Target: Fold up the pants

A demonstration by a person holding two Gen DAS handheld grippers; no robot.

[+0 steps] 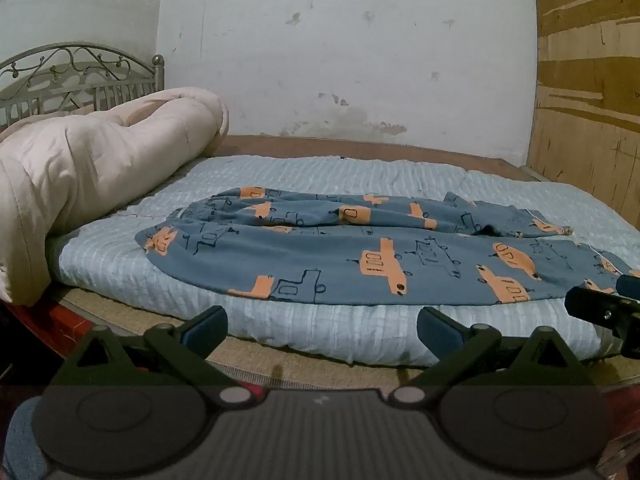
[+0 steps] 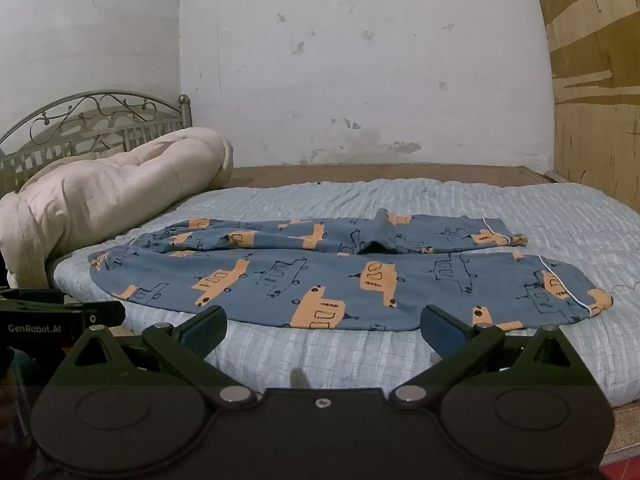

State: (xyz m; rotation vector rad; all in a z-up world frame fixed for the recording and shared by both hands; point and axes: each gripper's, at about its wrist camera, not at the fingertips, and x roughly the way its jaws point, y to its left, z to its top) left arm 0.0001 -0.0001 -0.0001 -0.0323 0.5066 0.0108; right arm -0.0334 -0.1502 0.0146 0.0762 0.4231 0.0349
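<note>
Blue pants (image 1: 340,252) with orange vehicle prints lie spread across a light blue mattress pad (image 1: 160,280), waistband to the left, leg cuffs to the right. They also show in the right wrist view (image 2: 320,276). My left gripper (image 1: 322,330) is open and empty, low at the bed's near edge, short of the pants. My right gripper (image 2: 324,330) is open and empty, at the near edge just in front of the near leg. The right gripper's tip (image 1: 608,312) shows at the right of the left wrist view. The left gripper (image 2: 60,316) shows at the left of the right wrist view.
A rolled cream comforter (image 1: 100,168) lies at the left by a metal headboard (image 1: 80,72). A stained white wall (image 1: 340,60) stands behind the bed. A plywood panel (image 1: 588,100) stands at the right. A woven mat (image 1: 280,364) edges the bed front.
</note>
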